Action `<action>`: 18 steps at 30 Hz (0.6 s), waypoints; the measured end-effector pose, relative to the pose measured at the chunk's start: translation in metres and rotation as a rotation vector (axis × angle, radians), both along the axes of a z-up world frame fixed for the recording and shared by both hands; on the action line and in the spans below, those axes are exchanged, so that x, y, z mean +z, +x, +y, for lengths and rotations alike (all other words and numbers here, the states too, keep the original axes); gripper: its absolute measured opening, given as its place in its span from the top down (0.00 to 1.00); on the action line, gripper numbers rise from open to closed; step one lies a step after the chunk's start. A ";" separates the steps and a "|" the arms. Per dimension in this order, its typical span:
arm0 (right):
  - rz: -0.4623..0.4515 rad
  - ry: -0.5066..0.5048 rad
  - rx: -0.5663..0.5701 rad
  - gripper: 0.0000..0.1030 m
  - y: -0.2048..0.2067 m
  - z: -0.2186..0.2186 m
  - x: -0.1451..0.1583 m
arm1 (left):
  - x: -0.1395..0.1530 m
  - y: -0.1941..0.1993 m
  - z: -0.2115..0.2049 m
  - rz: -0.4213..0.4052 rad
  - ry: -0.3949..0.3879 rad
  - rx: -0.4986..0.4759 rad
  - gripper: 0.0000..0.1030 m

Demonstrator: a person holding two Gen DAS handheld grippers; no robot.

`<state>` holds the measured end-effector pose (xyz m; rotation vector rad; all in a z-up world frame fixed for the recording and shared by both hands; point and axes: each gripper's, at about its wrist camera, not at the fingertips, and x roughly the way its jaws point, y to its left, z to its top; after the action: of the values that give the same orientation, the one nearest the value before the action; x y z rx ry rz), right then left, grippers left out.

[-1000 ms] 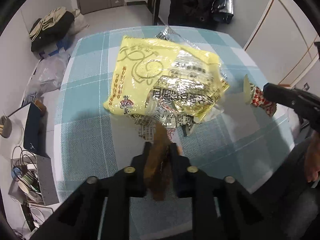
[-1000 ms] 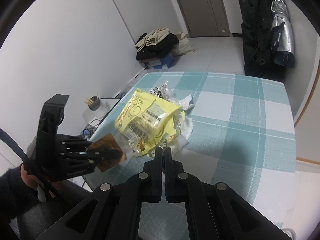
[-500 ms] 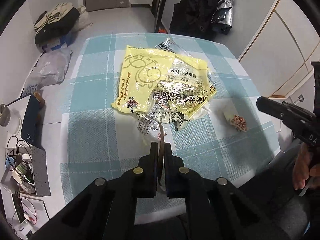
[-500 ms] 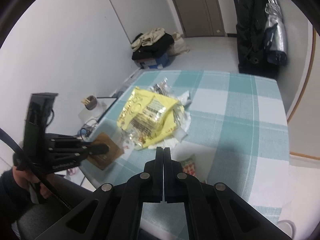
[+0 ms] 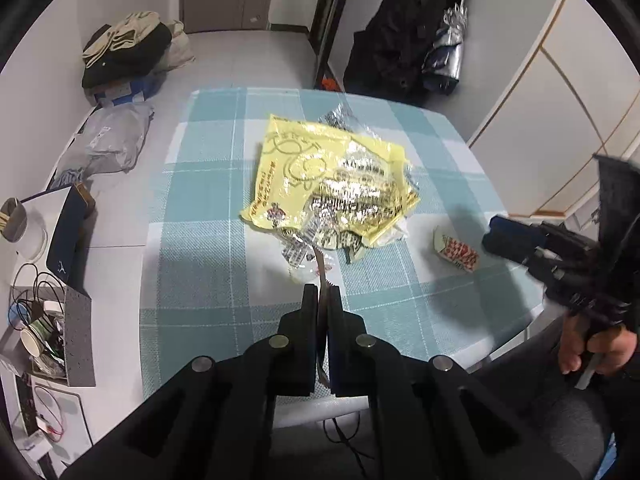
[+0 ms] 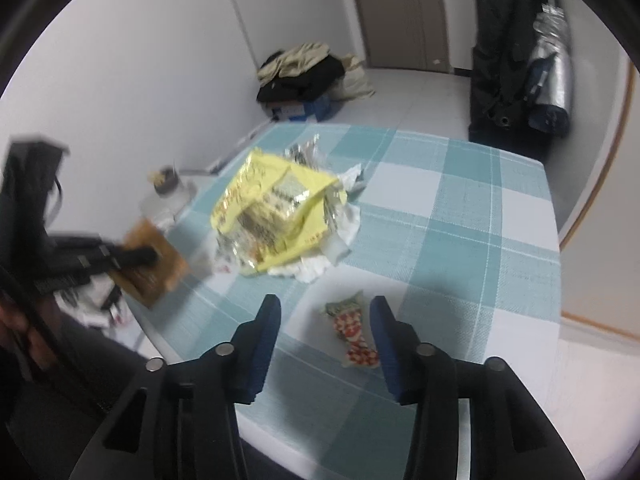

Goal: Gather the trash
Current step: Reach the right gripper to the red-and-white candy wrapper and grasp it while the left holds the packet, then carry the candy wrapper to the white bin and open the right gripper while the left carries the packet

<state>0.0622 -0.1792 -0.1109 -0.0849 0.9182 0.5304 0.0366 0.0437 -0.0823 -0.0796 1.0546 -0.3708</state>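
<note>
A yellow snack bag with foil wrappers and tissue under it lies mid-table; it also shows in the right wrist view. My left gripper is shut on a thin brown wrapper, seen edge-on; the right wrist view shows that wrapper flat, held beyond the table's left edge. A small red-and-white checked packet lies on the table between the fingers of my open right gripper, a little below them; it also shows in the left wrist view.
The teal checked tablecloth covers the table. On the floor are a clothes pile, a plastic bag, a box of cables and a dark coat with an umbrella.
My right gripper has opened and come down over the checked packet. My left gripper has drawn back from the yellow bag, still holding the brown wrapper.
</note>
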 end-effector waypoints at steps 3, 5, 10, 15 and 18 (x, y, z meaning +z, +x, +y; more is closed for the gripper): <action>0.024 -0.069 0.032 0.55 0.003 0.008 -0.012 | 0.006 0.001 0.004 -0.022 -0.023 0.018 1.00; 0.026 -0.115 0.054 0.55 0.005 0.014 -0.018 | 0.009 0.001 0.004 -0.031 -0.039 0.023 1.00; 0.044 -0.220 0.080 0.61 0.012 0.028 -0.031 | 0.015 0.004 0.004 -0.055 -0.061 0.038 1.00; 0.079 -0.227 0.081 0.82 0.017 0.027 -0.034 | 0.022 0.007 0.004 -0.071 -0.078 0.052 1.00; 0.091 -0.186 0.079 0.82 0.017 0.023 -0.027 | 0.028 0.007 0.002 -0.087 -0.080 0.059 1.00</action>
<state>0.0787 -0.1563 -0.1381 -0.2677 1.0546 0.5240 0.0431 0.0457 -0.0547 -0.1644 0.9494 -0.3601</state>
